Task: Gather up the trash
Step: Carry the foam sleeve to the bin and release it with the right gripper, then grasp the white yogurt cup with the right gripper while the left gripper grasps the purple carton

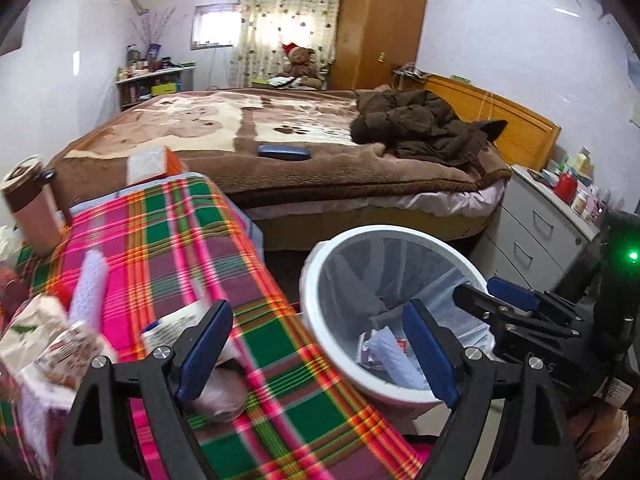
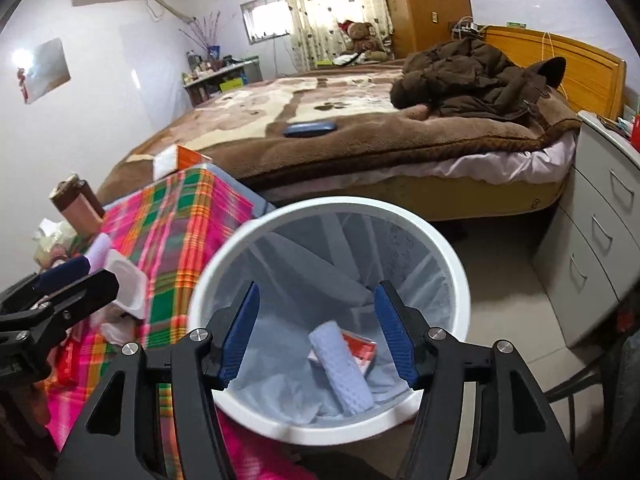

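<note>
A white trash bin (image 1: 316,280) (image 2: 452,264) with a thin liner stands beside the plaid-covered table (image 1: 168,248) (image 2: 176,240). My right gripper (image 2: 318,296) hangs open over the bin's mouth with nothing between its fingers; a pale blue folded tissue (image 2: 344,364) and a red-and-white wrapper (image 2: 362,348) lie at the bottom. My left gripper (image 1: 318,312) is open over the table's edge next to the bin, and it holds nothing. Under it lie a crumpled brownish wad (image 1: 224,392) and a white packet (image 1: 172,328). More wrappers (image 1: 48,344) sit at the table's left end.
A brown tumbler (image 1: 32,204) and an orange-and-white box (image 1: 152,164) stand at the table's far end. Beyond is a bed (image 1: 280,152) with a brown jacket (image 1: 420,124). Grey drawers (image 2: 600,232) stand right of the bin. A white plastic tray (image 2: 124,280) lies on the table.
</note>
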Available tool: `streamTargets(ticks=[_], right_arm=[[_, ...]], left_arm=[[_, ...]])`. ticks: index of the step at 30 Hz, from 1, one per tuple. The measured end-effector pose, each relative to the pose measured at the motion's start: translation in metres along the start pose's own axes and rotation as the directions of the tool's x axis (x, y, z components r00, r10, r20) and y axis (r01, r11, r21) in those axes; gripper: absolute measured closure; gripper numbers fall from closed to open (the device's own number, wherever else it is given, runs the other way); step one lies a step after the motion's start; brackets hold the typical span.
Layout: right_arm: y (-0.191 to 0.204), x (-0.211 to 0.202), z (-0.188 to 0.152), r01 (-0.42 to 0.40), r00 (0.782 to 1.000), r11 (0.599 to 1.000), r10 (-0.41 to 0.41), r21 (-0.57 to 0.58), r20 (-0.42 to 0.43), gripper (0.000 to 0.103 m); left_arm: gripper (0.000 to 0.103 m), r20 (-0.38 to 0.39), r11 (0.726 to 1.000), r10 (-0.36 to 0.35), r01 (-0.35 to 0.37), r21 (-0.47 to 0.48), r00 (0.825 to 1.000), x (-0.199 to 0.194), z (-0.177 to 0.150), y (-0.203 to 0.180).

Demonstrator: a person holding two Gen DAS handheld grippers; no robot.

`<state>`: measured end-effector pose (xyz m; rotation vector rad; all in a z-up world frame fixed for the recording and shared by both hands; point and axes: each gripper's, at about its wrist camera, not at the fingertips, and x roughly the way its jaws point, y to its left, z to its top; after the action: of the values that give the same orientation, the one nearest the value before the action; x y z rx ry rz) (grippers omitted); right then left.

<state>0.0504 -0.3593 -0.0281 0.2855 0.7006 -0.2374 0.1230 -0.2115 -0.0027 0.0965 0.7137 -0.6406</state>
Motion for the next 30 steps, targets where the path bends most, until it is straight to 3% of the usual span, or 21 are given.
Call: streamTargets(ticks=[15,30], right_arm=[[0.053,-0.017,-0.013,-0.131,0.990,0.988,0.135,-0.084,0.036,0.042],[0.117,0.000,-0.026,-0.250,0.968,0.950,0.249,-0.184,-0.033,0.042]], left_arm=[[0.015,0.080,0.989,0.109,-0.100,-0.113,0.991,-0.068,-0.035,0.051],[0.015,0.073,0.937,0.264,-0.237,-0.256,0.962,-0.112,-0.075,0.130]])
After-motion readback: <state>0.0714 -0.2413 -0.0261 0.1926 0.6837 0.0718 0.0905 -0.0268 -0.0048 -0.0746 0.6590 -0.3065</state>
